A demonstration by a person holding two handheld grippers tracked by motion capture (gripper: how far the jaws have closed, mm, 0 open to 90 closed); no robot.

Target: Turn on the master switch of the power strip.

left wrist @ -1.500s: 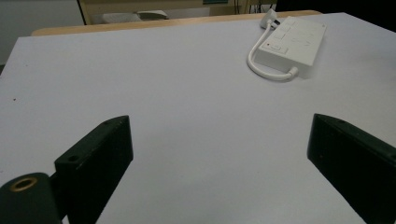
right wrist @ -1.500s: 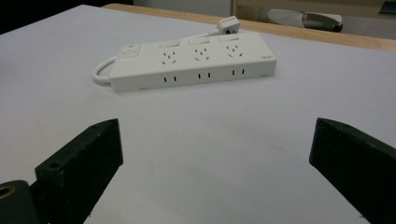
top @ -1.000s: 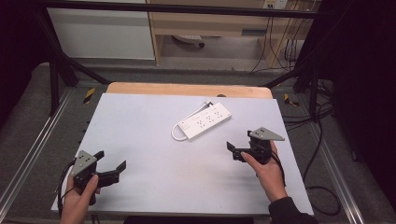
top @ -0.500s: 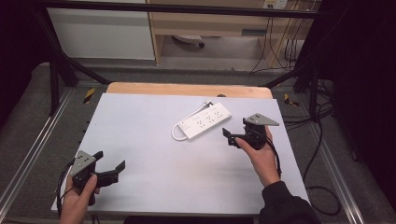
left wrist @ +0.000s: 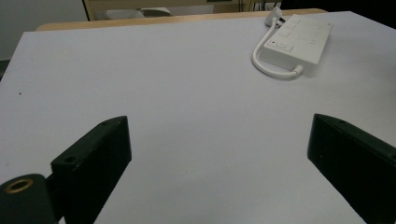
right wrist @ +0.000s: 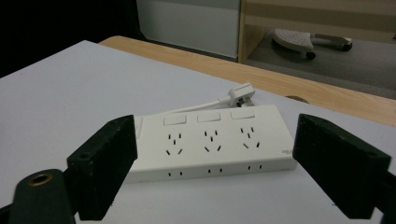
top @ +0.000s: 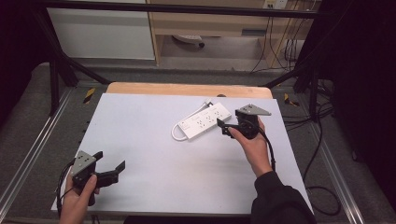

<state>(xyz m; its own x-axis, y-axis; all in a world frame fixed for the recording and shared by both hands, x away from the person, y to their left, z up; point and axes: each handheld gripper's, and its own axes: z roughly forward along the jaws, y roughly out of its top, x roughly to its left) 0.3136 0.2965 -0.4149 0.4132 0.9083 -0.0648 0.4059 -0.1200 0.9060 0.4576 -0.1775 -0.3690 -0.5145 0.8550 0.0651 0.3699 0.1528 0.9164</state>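
High view: white power strip point(top: 205, 121) lies flat on the pale table point(top: 154, 140), at about 1 o'clock from table centre, long axis slanting toward 2 o'clock. Its short white cable point(top: 177, 134) loops off the near-left end; the plug point(top: 208, 103) sits at the far side, near the wooden edge point(top: 187, 89). Right gripper point(top: 223, 127) is at 3 o'clock of the strip, just beside its right end, tips pointing toward 9 o'clock. Jaws spread, nothing between them; they have just been closing a bit. Contact with the strip: can't tell from here. Left gripper point(top: 109, 169) sits at 7 o'clock on the table, near the front edge, well apart from the strip, jaws spread wide and empty, pointing toward 2 o'clock. A hand holds each gripper from 6 o'clock.

Left gripper view: both black jaws rise at 7 and 4 o'clock, wide apart, bare table between. Power strip point(left wrist: 299, 42) is at 1 o'clock, far off, cable point(left wrist: 271, 65) curling at its near end.

Right gripper view: strip point(right wrist: 210, 140) lies crosswise at centre, just beyond the jaws, sockets and three switches face up. Jaws stand at 8 and 4 o'clock, spread wider than the strip's length as seen, not pressing it. Plug point(right wrist: 240, 95) at 12 o'clock behind the strip.
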